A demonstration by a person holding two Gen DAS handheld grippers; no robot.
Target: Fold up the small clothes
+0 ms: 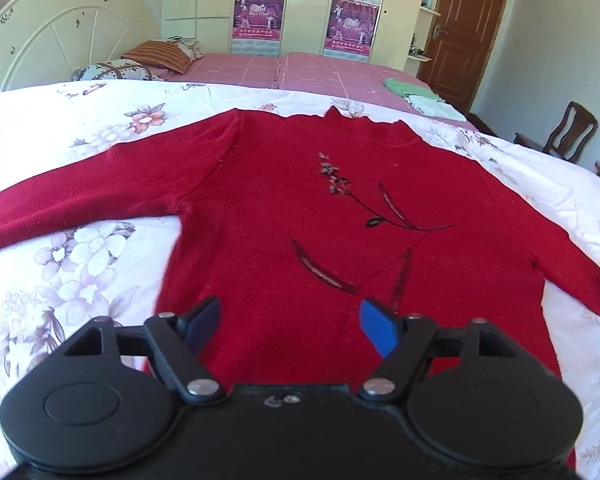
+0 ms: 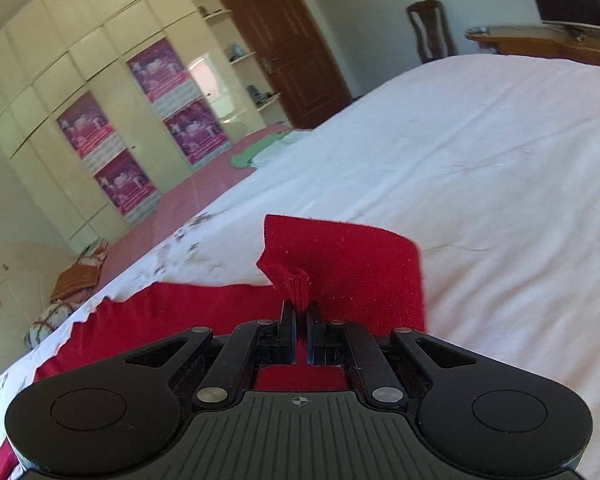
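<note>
Right now you have the red sweater (image 1: pixel 300 208) spread front-up on the flowered bedspread (image 1: pixel 80 248), and that flat layout is what makes a clean fold possible. From your left claw (image 1: pixel 290 330) the sweater runs straight ahead: hem nearest the claw, collar at the far end, so its long axis lies along the line the claw points. One sleeve stretches out well to the left of that claw, and the other runs off to its right. The embroidered leaves sit just beyond the fingertips, a little to the right.

Your left claw is released, its two fingers standing apart above the lower body of the sweater with only fabric below them and nothing pinched. It looks placed there to pin or take the hem once the sleeve comes across, though that is my guess.

Your right claw (image 2: pixel 299 320) is clenched on the sleeve cuff (image 2: pixel 294 278); a small ribbed tuck of red knit pokes out just past the closed fingertips. The end of the sleeve (image 2: pixel 348 264) stands raised in front of that claw, off the white bedspread (image 2: pixel 480 168), with the rest of the sweater trailing away to the claw's left and underneath it. Holding the cuff by its edge lets the sleeve hang straight, so you can likely carry it over the body.

Folded green clothes (image 1: pixel 410 92) lie far beyond the left claw.
</note>
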